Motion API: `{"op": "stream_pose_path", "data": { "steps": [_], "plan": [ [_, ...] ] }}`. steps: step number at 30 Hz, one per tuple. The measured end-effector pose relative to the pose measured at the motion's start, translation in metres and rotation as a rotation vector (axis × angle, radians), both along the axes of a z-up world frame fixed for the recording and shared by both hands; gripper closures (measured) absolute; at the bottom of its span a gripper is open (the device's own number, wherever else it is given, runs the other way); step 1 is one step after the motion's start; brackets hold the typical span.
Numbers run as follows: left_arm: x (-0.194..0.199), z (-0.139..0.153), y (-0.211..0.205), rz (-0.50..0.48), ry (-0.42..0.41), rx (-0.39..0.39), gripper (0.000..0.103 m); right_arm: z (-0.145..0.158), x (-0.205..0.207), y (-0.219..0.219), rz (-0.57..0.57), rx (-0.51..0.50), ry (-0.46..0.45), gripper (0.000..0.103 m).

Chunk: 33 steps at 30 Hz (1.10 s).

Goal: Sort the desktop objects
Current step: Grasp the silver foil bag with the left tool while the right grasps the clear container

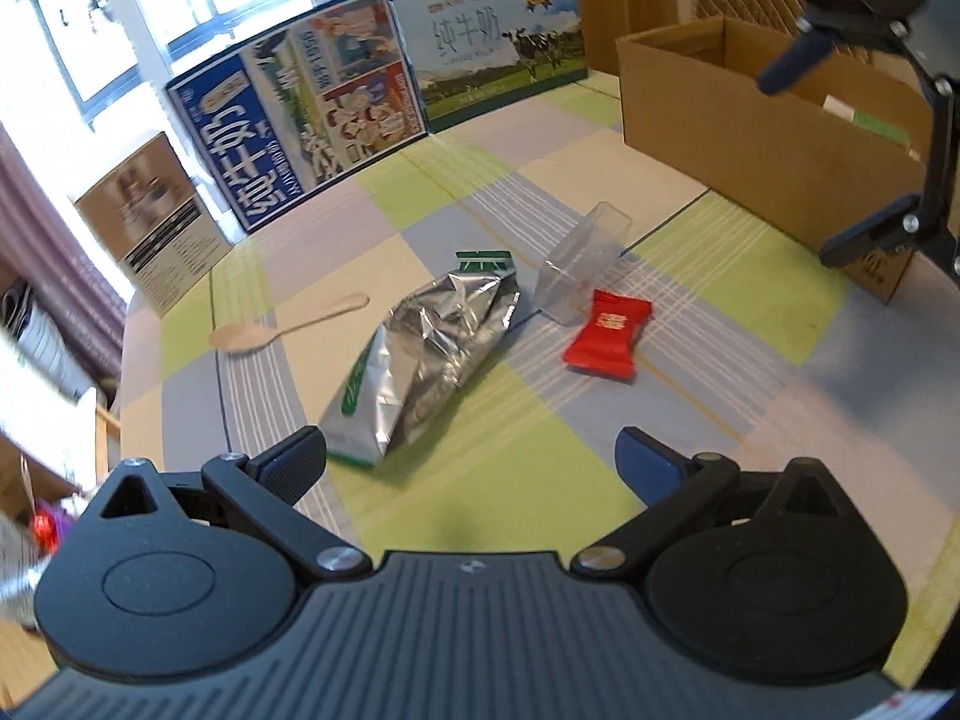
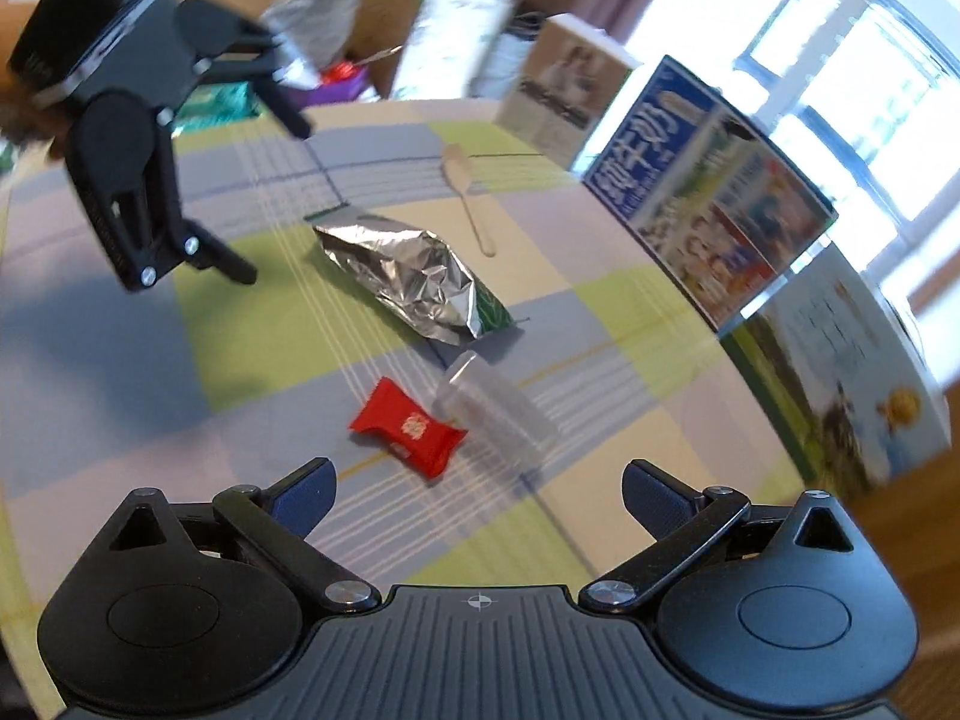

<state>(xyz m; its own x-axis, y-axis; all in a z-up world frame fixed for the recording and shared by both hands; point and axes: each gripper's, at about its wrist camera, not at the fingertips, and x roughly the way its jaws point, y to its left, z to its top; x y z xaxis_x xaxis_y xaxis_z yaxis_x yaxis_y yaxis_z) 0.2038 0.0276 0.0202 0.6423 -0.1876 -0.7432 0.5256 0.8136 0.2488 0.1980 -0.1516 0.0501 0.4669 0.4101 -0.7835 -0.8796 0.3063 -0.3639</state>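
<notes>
A crumpled silver foil bag (image 1: 426, 360) (image 2: 414, 276) lies in the middle of the checked tablecloth (image 1: 690, 408). Right of it in the left wrist view, a red wrapped candy (image 1: 609, 330) (image 2: 408, 426) touches a clear plastic cup (image 1: 582, 264) (image 2: 492, 414) that lies on its side. A pale wooden spoon (image 1: 288, 324) (image 2: 471, 204) rests beyond the bag. My left gripper (image 1: 471, 462) (image 2: 267, 195) hovers open just short of the bag's near end, holding nothing. My right gripper (image 2: 480, 489) (image 1: 822, 156) is open and empty too, above the table near the candy and cup.
An open cardboard box (image 1: 750, 120) stands at the right of the table behind the right gripper. A blue milk carton (image 1: 300, 120) (image 2: 708, 198), a green-and-white milk case (image 1: 498, 42) and a smaller box (image 1: 156, 222) line the far edge. Clutter sits beyond the table's left edge.
</notes>
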Motion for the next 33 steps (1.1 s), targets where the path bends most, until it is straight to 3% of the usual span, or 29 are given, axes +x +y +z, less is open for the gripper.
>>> {"op": "stream_pose_path", "data": {
  "steps": [12,21,33],
  "plan": [
    [0.067,-0.048,-0.017,-0.203,0.018,0.186,0.006,-0.05,0.068,0.034,0.18,-0.182,0.016,0.025],
    [0.101,-0.072,-0.026,-0.212,0.065,0.16,0.006,-0.076,0.088,0.054,0.269,-0.243,0.031,0.043],
    [0.122,-0.092,-0.038,-0.225,0.108,0.171,0.016,-0.098,0.105,0.071,0.278,-0.285,0.072,0.059]
  ]
}}
